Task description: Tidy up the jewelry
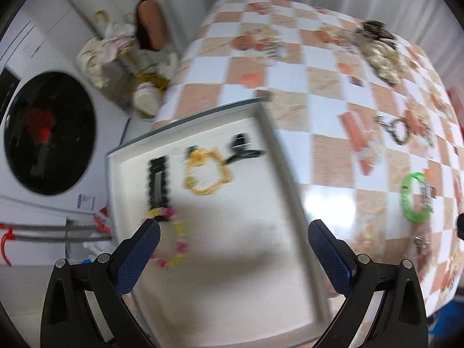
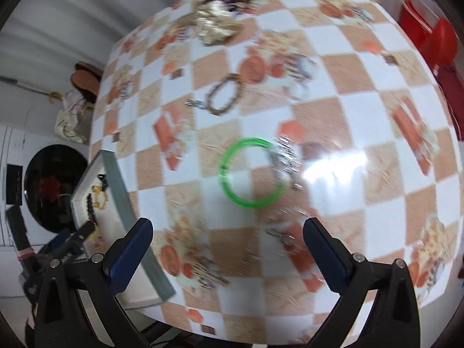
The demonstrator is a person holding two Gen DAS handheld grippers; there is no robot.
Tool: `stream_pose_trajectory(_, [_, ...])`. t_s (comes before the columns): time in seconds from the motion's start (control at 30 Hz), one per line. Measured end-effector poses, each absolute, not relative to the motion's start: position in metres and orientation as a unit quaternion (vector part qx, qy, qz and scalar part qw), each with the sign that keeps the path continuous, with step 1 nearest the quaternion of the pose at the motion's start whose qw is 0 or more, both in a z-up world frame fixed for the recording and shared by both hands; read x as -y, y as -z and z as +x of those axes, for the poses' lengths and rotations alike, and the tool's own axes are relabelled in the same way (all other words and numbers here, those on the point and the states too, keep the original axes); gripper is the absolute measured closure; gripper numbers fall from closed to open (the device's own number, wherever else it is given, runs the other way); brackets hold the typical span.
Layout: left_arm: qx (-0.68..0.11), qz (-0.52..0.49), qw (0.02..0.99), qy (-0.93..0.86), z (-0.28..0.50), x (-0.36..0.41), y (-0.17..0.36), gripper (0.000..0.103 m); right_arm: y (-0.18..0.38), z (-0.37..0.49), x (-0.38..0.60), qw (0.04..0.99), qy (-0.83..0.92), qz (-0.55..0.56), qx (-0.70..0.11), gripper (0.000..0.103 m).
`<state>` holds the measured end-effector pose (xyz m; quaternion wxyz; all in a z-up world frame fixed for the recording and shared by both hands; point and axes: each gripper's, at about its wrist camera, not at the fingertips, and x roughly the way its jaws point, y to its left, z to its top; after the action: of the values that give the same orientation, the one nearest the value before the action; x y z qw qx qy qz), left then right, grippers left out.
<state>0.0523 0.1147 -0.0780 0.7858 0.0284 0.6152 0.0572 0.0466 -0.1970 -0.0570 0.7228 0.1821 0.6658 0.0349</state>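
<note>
A white-lined tray [image 1: 275, 150] lies at the table's left edge. In it rest a black beaded bracelet [image 1: 158, 181], a gold chain bracelet [image 1: 207, 174], a black clip [image 1: 242, 148] and a pink-and-yellow bead bracelet [image 1: 177, 240]. My left gripper [image 1: 233, 233] hovers open above the tray, nothing between its fingers. My right gripper [image 2: 227, 232] hangs open and empty over the checked tablecloth. Just beyond it lie a green bangle [image 2: 250, 171], a silvery sparkling piece [image 2: 285, 159] touching the bangle's right side, and a brown bead bracelet [image 2: 224, 94]. The tray [image 2: 116, 171] shows at the left there.
A heap of gold and dark jewelry [image 2: 220, 23] sits at the table's far side. A small silvery item [image 2: 279, 233] lies near my right fingers. Off the left edge stand a washing machine [image 1: 49, 133] and a bag with cloth [image 1: 101, 55]. A red chair [image 2: 435, 40] stands at the right.
</note>
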Motion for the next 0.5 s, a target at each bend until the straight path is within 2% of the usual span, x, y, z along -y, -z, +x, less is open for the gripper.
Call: stream_pose_trajectory(0.5, [-0.629, 0.086, 0.770, 0.063, 0.063, 0.008, 0.095, 0.000, 0.082, 0.009, 0.256, 0.700, 0.035, 0.166, -0.694, 0.000])
